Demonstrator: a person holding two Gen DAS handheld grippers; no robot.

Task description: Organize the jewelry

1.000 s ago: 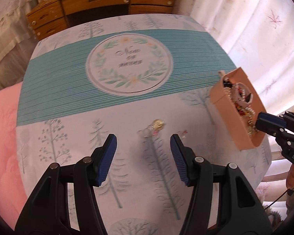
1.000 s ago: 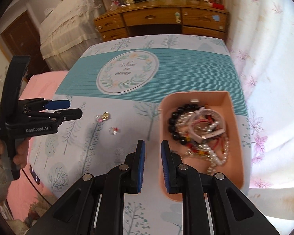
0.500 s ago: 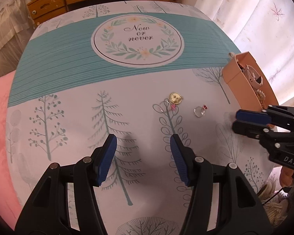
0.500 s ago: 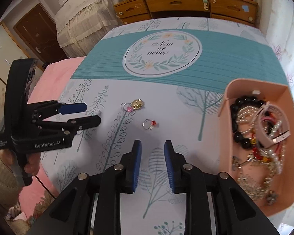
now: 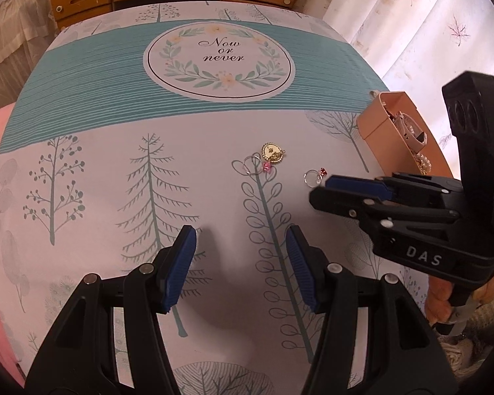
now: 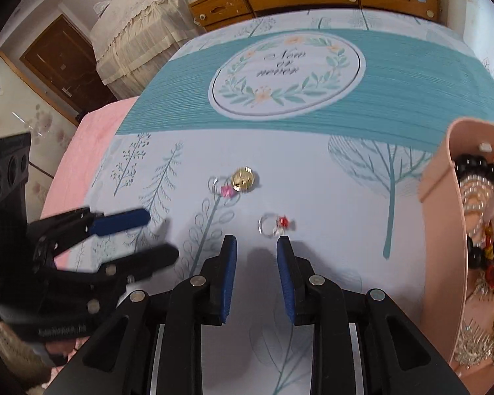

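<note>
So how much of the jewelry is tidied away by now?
Most of it: bracelets and beads already fill the pink box. Nothing is held; the right tongs stand open just short of the red-stone ring. That ring, the pink-stone ring and the gold pendant remain on the cloth.

Table under tree-print cloth with teal band. Silver ring, red stone, just beyond right gripper fingertips. Gold pendant and pink-stone ring farther ahead, touching. Peach tray to gripper's right.
</note>
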